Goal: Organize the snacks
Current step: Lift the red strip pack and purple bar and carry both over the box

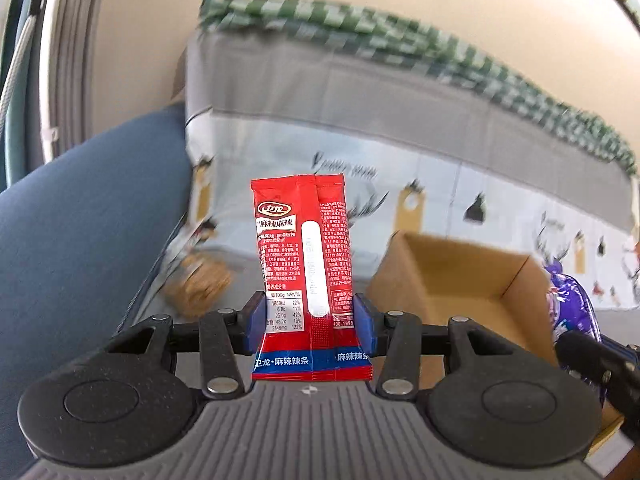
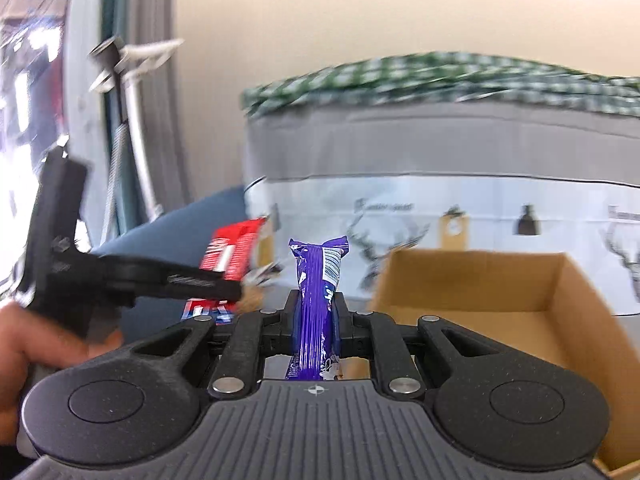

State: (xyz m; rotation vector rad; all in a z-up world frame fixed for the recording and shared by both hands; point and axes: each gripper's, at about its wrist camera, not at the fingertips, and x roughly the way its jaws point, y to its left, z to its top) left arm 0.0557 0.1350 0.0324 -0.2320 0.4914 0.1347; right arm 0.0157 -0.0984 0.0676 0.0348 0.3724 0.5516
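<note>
Left gripper (image 1: 310,322) clamps red snack pkt (image 1: 304,248); right gripper (image 2: 316,322) clamps purple pkt (image 2: 316,300). Open cardboard box (image 2: 576,320) sits near a deer-print bed (image 2: 440,216), cream wall (image 2: 320,12) behind.

Box (image 2: 500,280) right of both packets (image 2: 316,300)

Left tool (image 1: 310,320) and right tool (image 2: 316,320) side by side, jaws each clamped on a packet.

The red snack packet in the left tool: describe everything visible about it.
The red snack packet is a flat, glossy foil-like sachet with white Chinese print, a nutrition table, a white strip and a blue band near its lower end. It stands upright, pinched at its lower half between the left tool's blue pads, held above the surface, beside the open cardboard box.
</note>
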